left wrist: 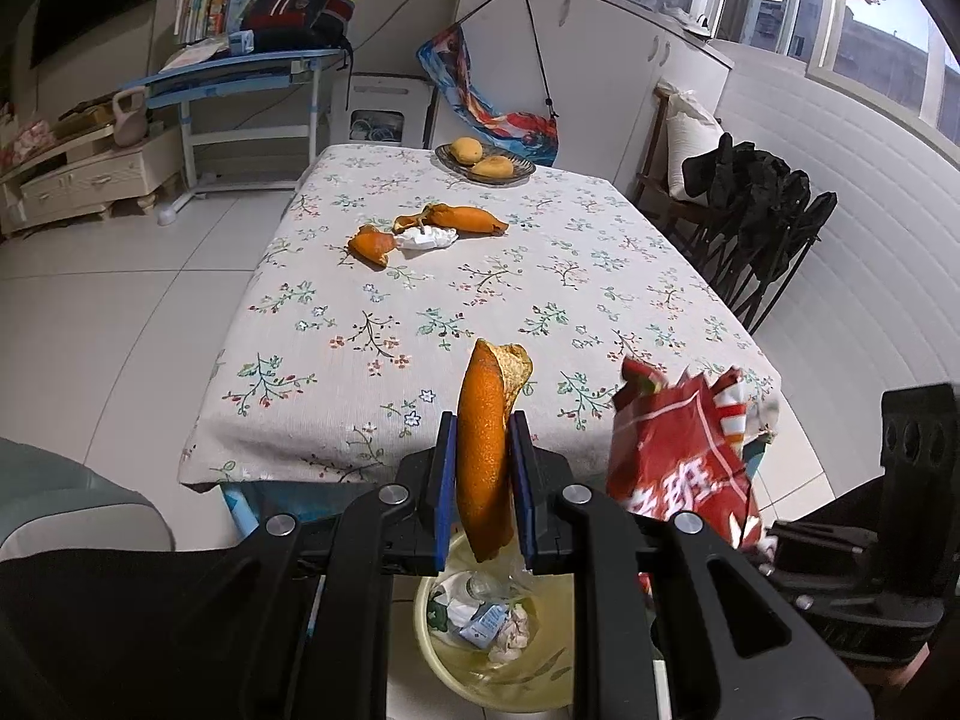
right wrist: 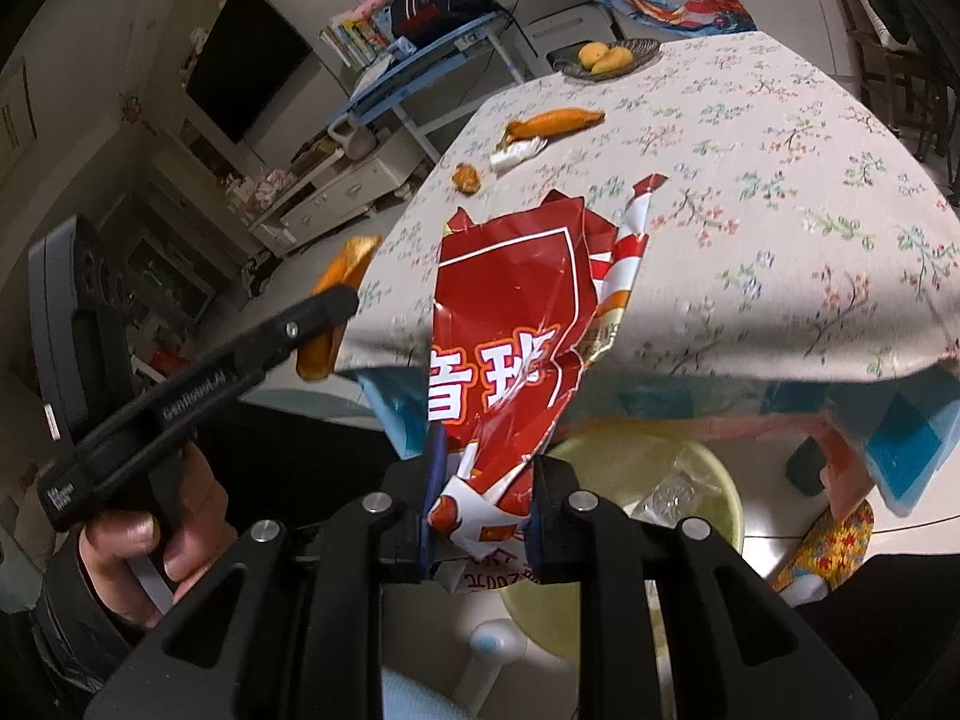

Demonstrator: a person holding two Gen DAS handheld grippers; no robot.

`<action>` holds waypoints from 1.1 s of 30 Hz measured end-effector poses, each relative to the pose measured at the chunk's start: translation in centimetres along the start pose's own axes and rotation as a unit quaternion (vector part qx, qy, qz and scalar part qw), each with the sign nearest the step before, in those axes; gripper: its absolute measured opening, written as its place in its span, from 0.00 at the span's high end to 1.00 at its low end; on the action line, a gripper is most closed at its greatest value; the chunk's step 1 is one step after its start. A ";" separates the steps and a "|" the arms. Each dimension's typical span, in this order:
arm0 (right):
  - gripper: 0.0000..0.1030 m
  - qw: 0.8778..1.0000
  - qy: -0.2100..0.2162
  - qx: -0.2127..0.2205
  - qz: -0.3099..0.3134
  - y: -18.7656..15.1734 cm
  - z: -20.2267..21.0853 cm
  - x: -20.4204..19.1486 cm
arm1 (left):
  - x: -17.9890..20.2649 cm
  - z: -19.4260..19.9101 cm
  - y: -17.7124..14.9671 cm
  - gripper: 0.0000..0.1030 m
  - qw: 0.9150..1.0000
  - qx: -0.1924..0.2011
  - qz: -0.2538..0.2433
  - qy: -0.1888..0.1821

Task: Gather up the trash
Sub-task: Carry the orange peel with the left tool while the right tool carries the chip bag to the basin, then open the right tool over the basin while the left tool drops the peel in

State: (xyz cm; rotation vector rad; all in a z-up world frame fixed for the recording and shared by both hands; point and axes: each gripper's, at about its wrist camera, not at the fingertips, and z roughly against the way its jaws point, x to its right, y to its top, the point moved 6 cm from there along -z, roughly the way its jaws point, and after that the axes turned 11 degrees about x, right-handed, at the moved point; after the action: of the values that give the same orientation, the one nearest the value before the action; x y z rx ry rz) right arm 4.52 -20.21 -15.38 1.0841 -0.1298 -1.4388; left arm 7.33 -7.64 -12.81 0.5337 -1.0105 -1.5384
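My left gripper (left wrist: 485, 456) is shut on a long orange peel (left wrist: 483, 450), held upright in front of the table's near edge, above a pale yellow trash bin (left wrist: 438, 654) on the floor. My right gripper (right wrist: 480, 501) is shut on a crumpled red snack bag (right wrist: 510, 324), also held above the bin (right wrist: 708, 474). The bag shows at the right of the left wrist view (left wrist: 678, 456). The left gripper with its peel (right wrist: 342, 276) shows at the left of the right wrist view. More orange peels (left wrist: 468, 217) and a white crumpled tissue (left wrist: 429, 238) lie mid-table.
The table (left wrist: 540, 312) has a floral cloth. A dark plate with two mangoes (left wrist: 485, 161) stands at its far edge. Folded black chairs (left wrist: 762, 228) stand to the right. The bin holds paper scraps and a plastic bottle. A blue desk (left wrist: 240, 78) stands at the back left.
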 end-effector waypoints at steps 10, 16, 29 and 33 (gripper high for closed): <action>0.78 0.999 -0.017 -0.050 0.008 -3.0 -0.7 -0.3 | 0.4 0.9 -0.5 0.84 1.000 0.003 -0.003 -0.003; 0.77 0.996 -0.027 -0.080 0.007 -4.4 -1.4 -0.1 | 0.6 1.1 -0.7 0.84 1.000 0.003 -0.005 -0.005; 0.74 0.992 -0.044 -0.117 0.001 -6.0 -2.4 0.6 | 0.9 1.2 -0.9 0.84 1.000 0.003 -0.007 -0.008; 0.72 0.992 -0.048 -0.121 -0.003 -6.0 -2.6 0.8 | 1.1 1.2 -1.1 0.84 1.000 0.003 -0.009 -0.010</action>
State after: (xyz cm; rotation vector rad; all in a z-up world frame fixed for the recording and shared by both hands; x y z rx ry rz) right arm 2.06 -18.21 -21.16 0.8188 -0.0193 -1.4713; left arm 5.49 -8.35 -12.83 0.5329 -1.0284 -1.5595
